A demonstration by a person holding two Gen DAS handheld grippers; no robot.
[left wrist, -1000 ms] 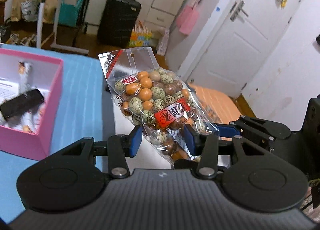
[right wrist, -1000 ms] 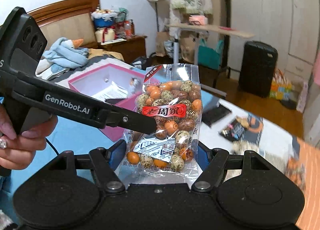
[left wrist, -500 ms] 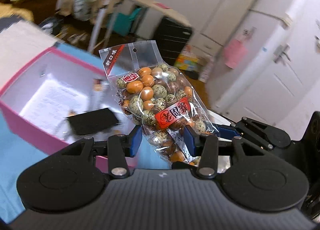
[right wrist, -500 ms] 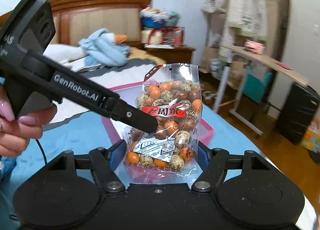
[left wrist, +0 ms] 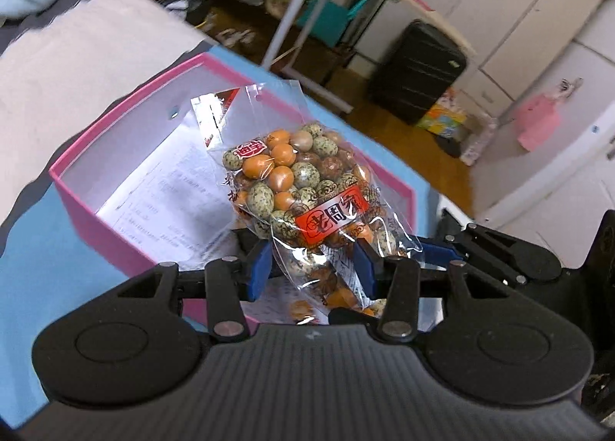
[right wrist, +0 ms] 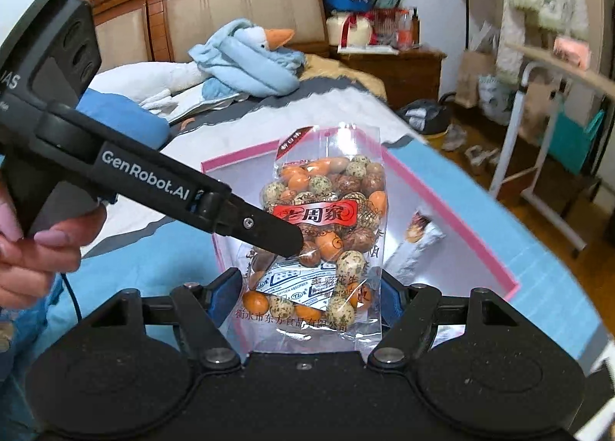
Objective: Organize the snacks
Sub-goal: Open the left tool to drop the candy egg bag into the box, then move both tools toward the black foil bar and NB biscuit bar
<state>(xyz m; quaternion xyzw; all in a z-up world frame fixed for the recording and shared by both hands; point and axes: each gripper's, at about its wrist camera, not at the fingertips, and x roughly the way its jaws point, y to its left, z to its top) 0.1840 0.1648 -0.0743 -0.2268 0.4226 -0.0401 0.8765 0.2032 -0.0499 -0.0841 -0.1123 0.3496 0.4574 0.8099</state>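
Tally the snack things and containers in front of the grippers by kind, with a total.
Clear bag of coated peanuts: 1
Silver wrapped snack lying in the box: 1
Pink box: 1
Printed paper sheet in the box: 1
Total: 4

Between the blue pads of the black right claw (right wrist: 309,302) stands a clear snack bag (right wrist: 326,226) of orange, brown and green-speckled cream nuts, crossed by a red label with black characters and backed low down by a white sachet printed in blue. Beyond the claw sits a pink box (right wrist: 453,218) with a white inside, on a light blue sheet (right wrist: 161,268). Farther off lies a pale blue plush goose (right wrist: 250,60) with a white head and orange beak.
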